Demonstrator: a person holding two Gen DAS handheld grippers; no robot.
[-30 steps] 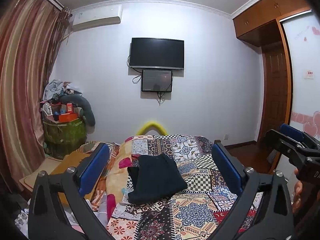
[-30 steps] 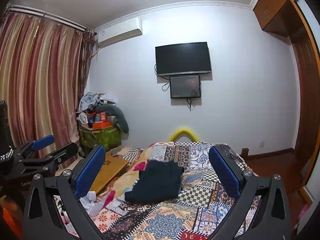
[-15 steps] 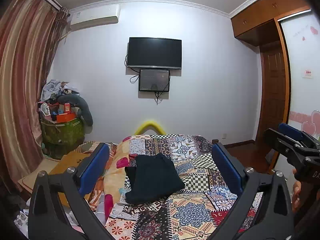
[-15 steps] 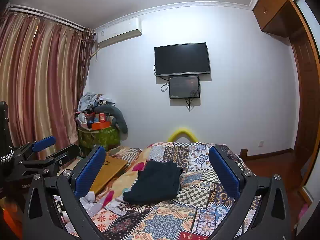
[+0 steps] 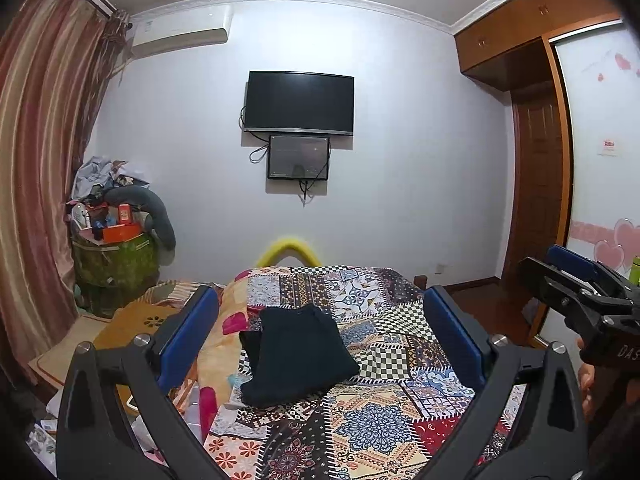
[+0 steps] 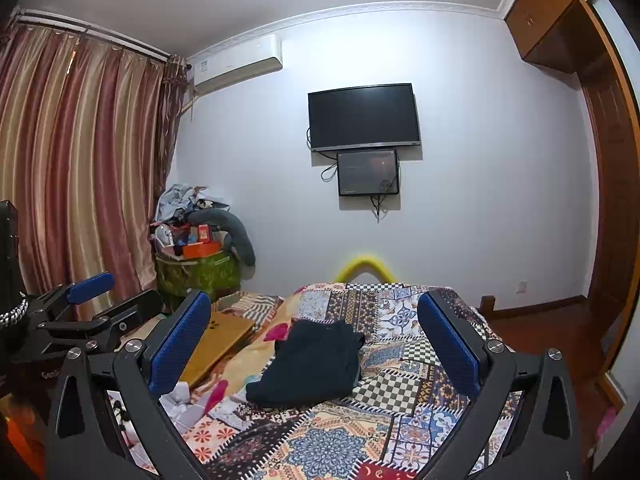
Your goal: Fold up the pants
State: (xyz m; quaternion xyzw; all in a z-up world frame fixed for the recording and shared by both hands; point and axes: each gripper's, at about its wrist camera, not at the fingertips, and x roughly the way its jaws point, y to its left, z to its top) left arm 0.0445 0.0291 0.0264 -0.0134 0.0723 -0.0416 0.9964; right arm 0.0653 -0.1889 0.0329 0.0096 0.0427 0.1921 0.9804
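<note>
Dark navy fabric pants [image 5: 298,354], folded into a compact block, lie on the patchwork-quilt bed [image 5: 384,424], long axis running away from both cameras. Left hand-held gripper [image 5: 320,340] and right hand-held gripper [image 6: 314,350] both hang above and short of them, jaws spread wide, empty. Neither looks clearly nearer.

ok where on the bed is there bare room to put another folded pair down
Free: the patchwork quilt right of and in front of the folded pants. Crowded: the left edge, with the orange blanket and clutter beside it.
</note>
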